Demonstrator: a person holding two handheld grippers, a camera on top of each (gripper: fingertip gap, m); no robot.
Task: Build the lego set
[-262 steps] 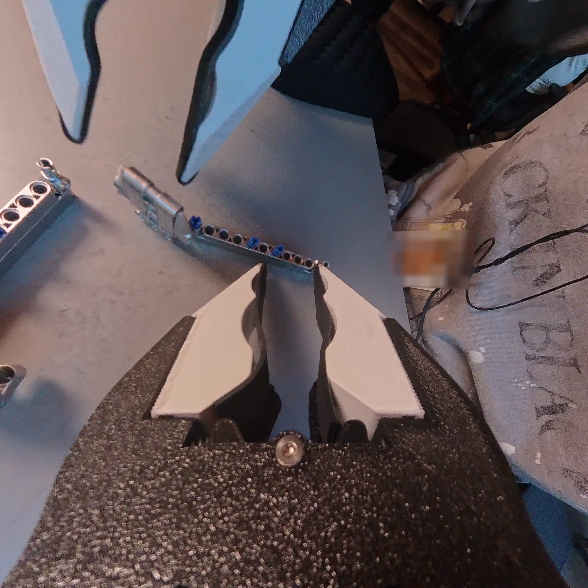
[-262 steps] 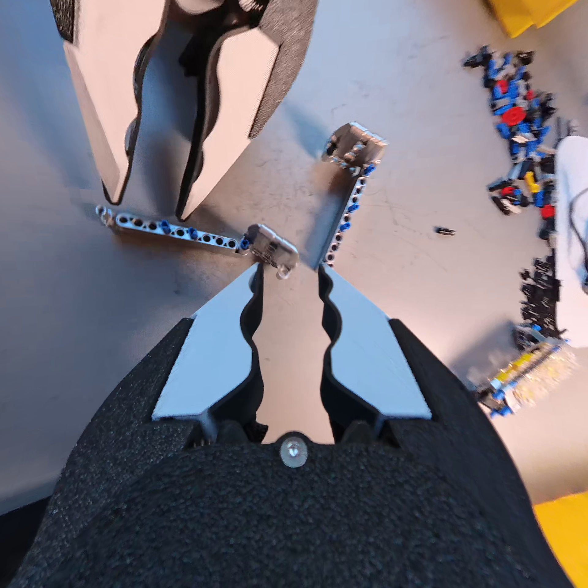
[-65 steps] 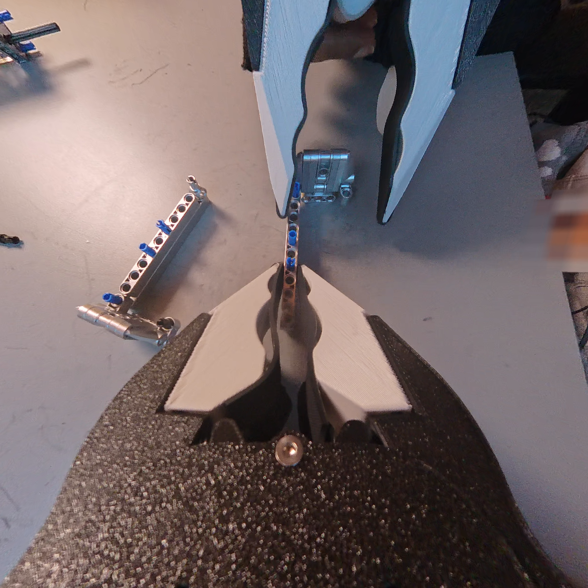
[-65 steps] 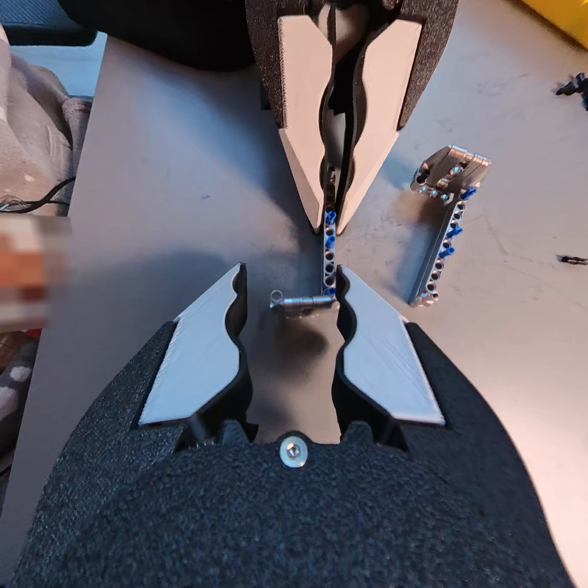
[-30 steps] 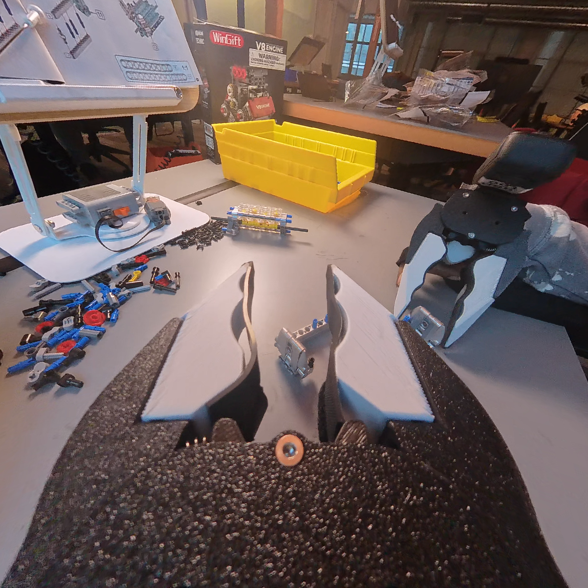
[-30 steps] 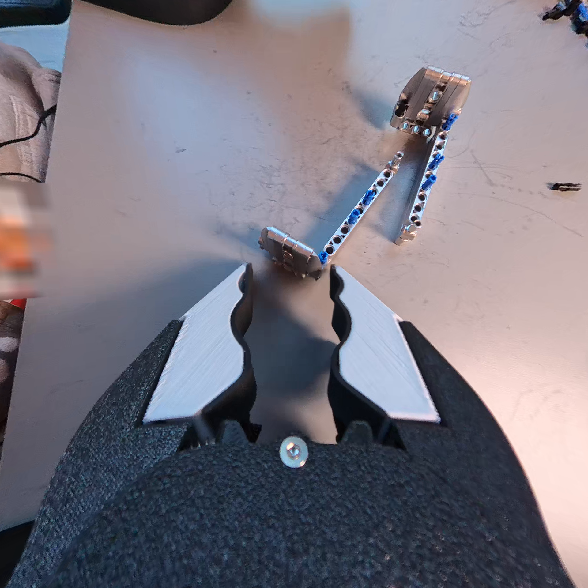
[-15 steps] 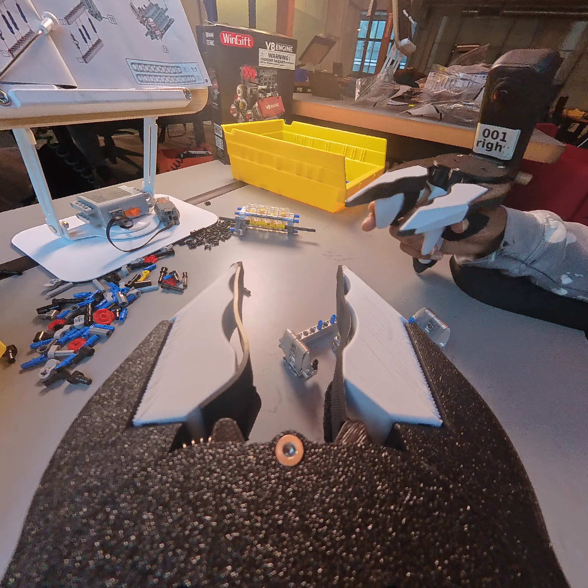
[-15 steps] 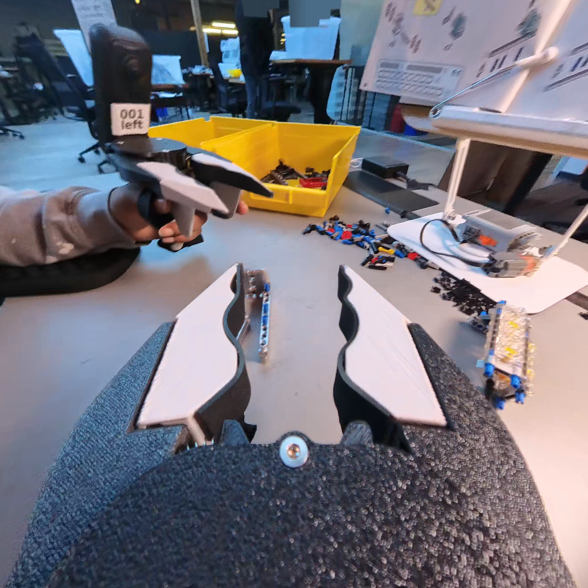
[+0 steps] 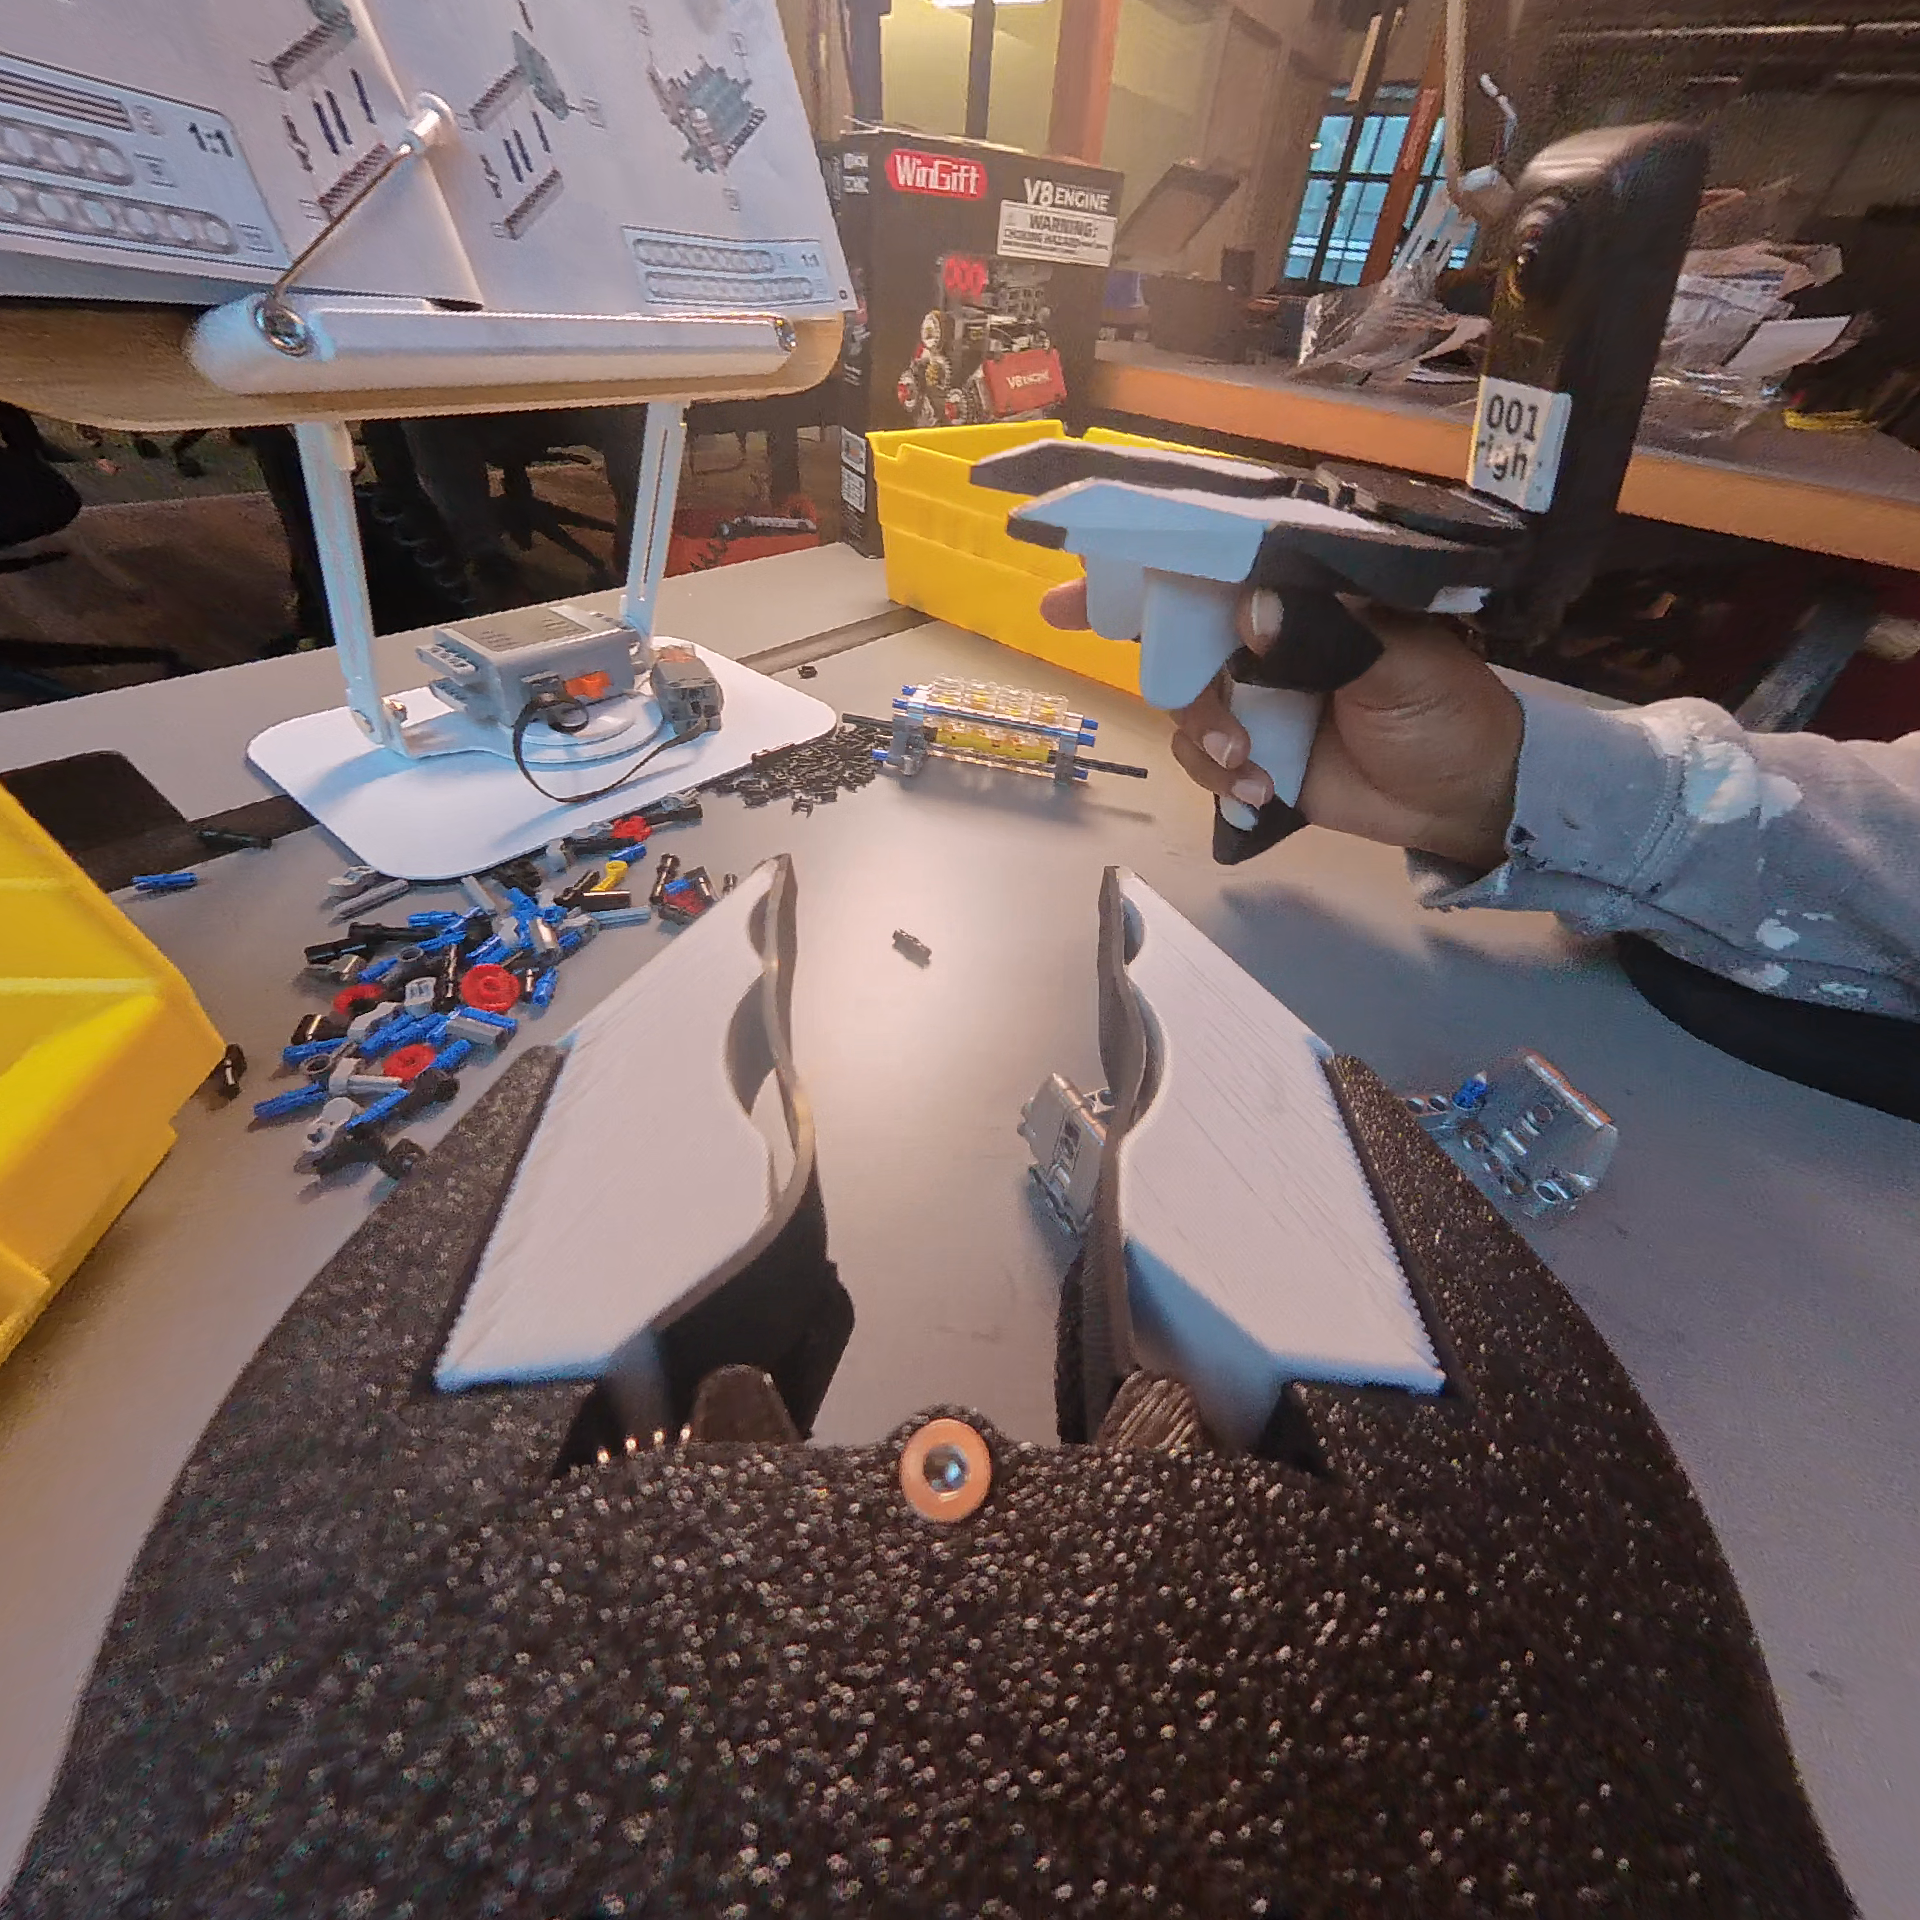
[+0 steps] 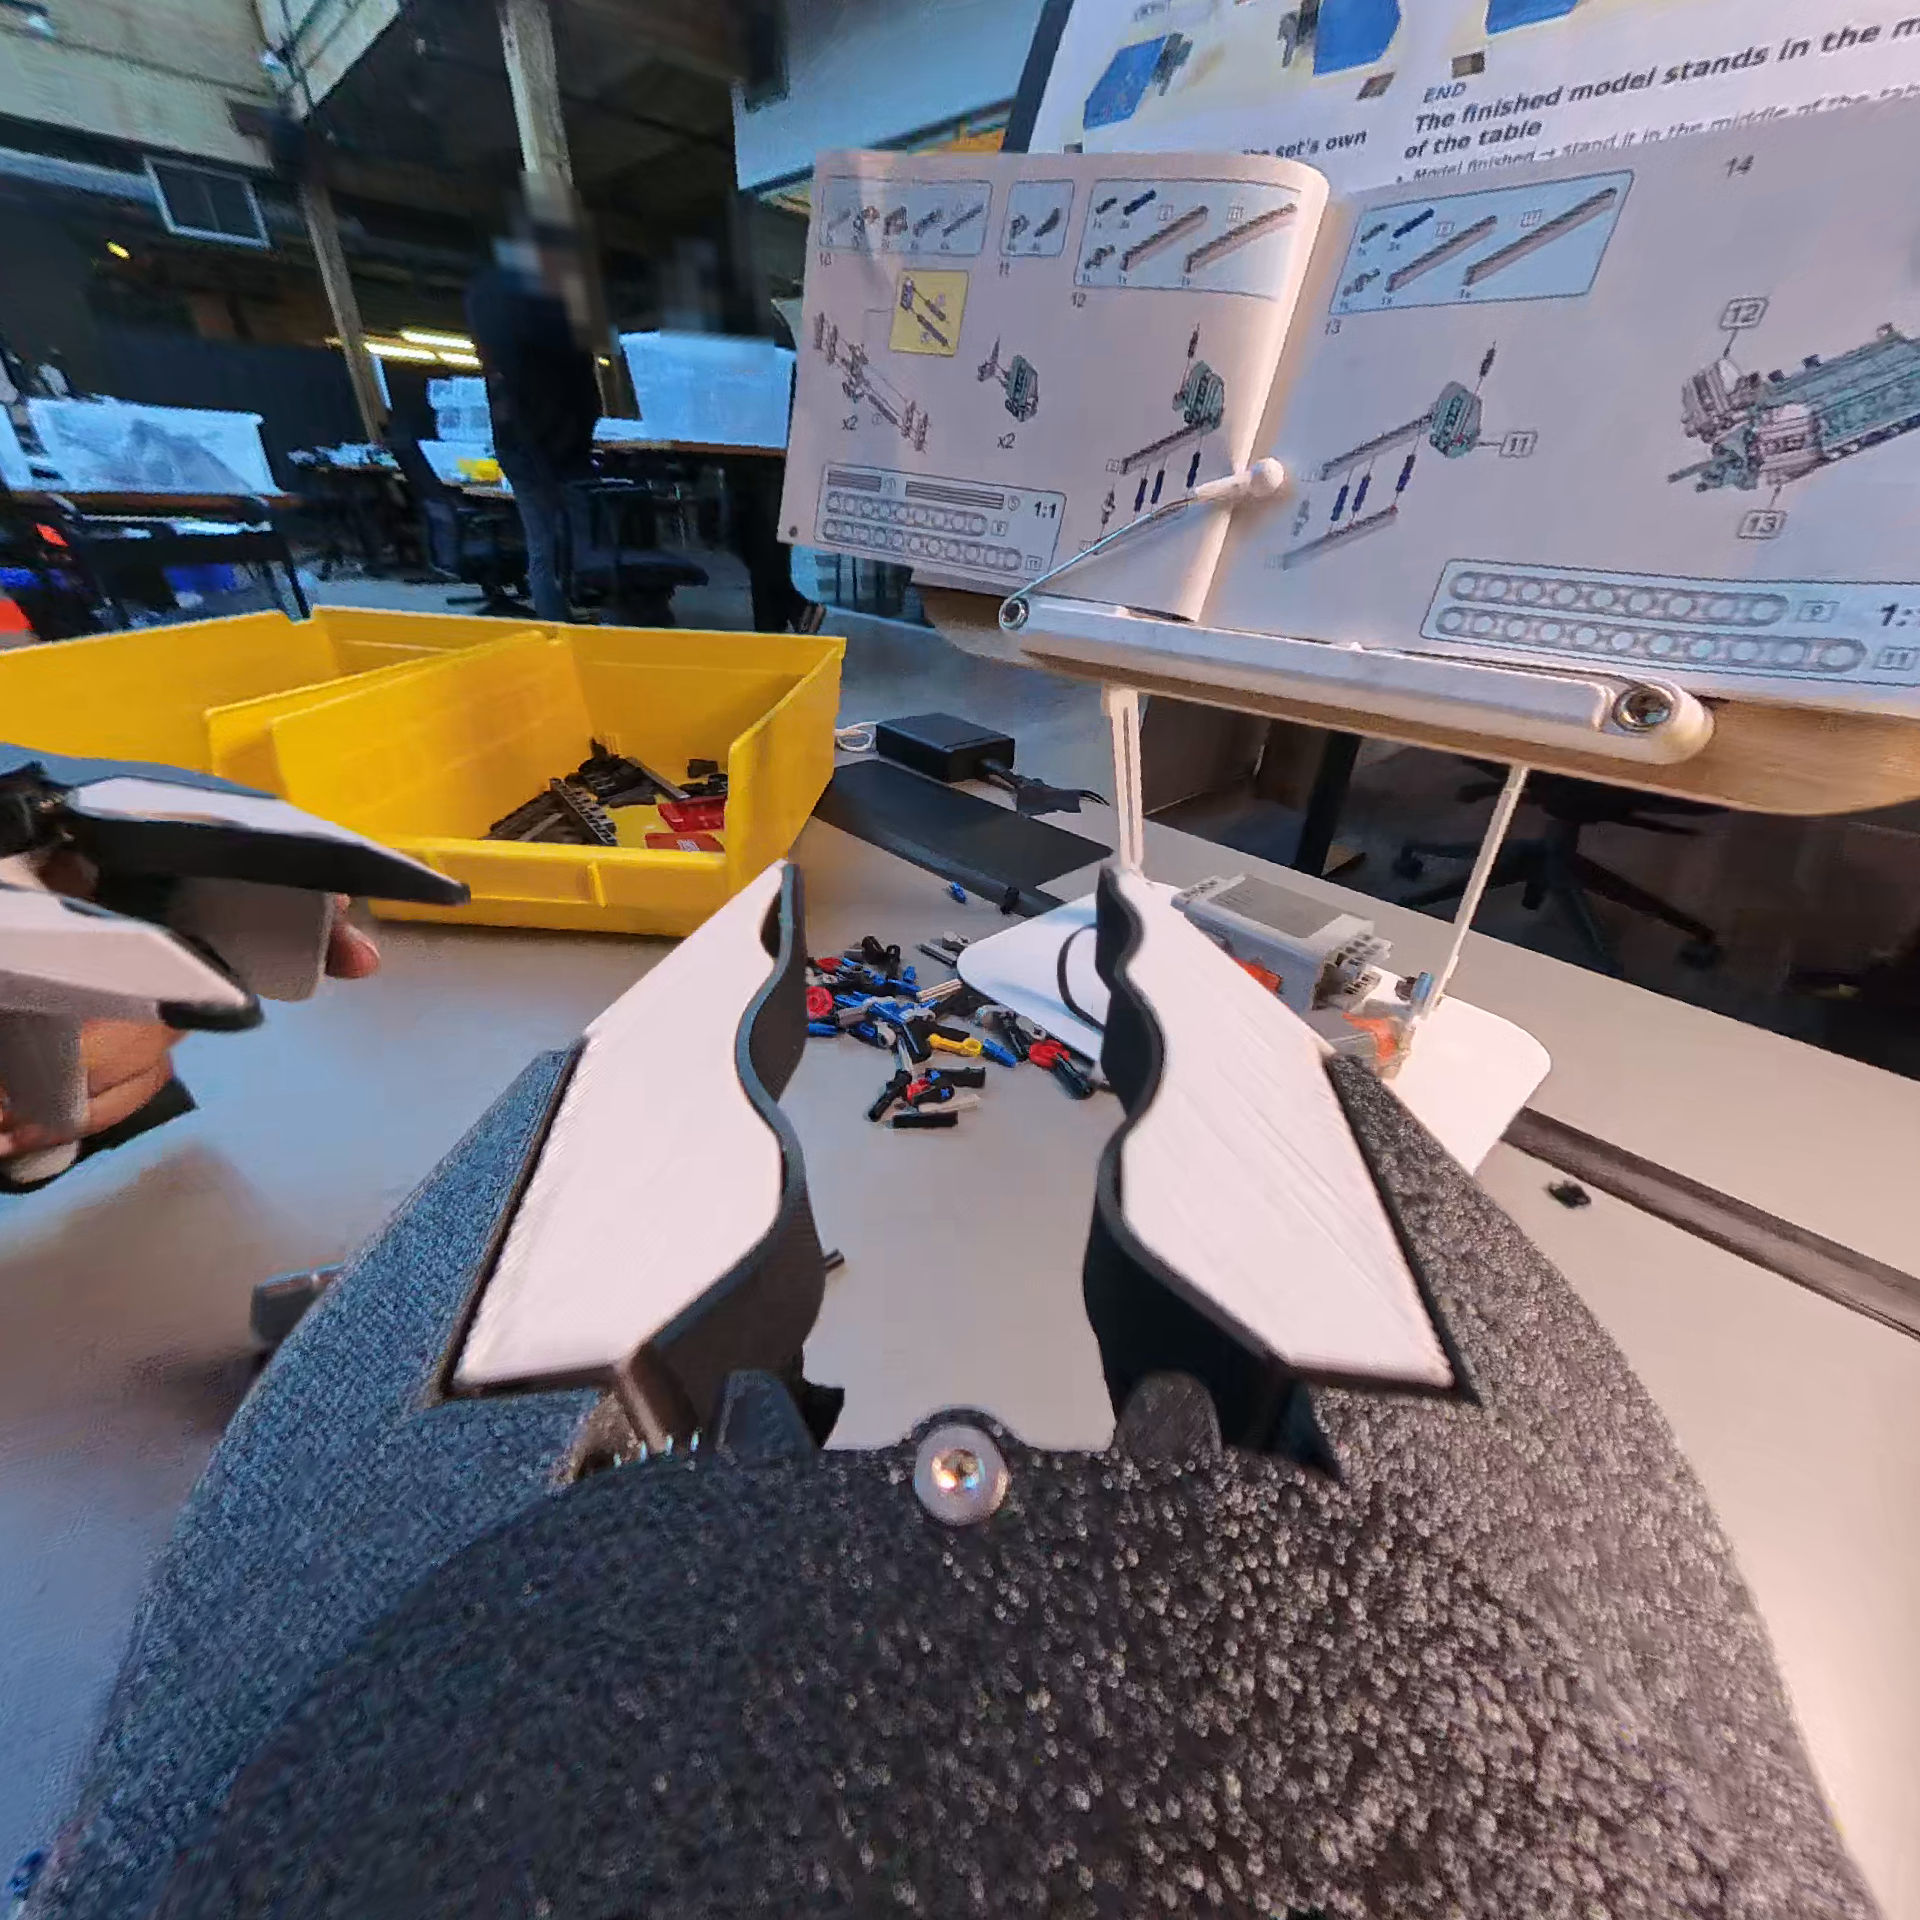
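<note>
Grey beam assembly (image 9: 1065,1148) lies beside the empty, spread-jawed left tool (image 9: 945,904), whose sweep could knock it; right tool (image 10: 945,914) likewise released.

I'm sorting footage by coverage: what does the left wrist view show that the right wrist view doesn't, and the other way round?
Only the left wrist view shows the two grey beam assemblies on the table, the clear-brick module and the product box. Only the right wrist view shows the contents of the yellow bin and a black adapter. Both show the loose parts pile, the instruction stand, the grey battery box, and both open grippers: left, right.
</note>
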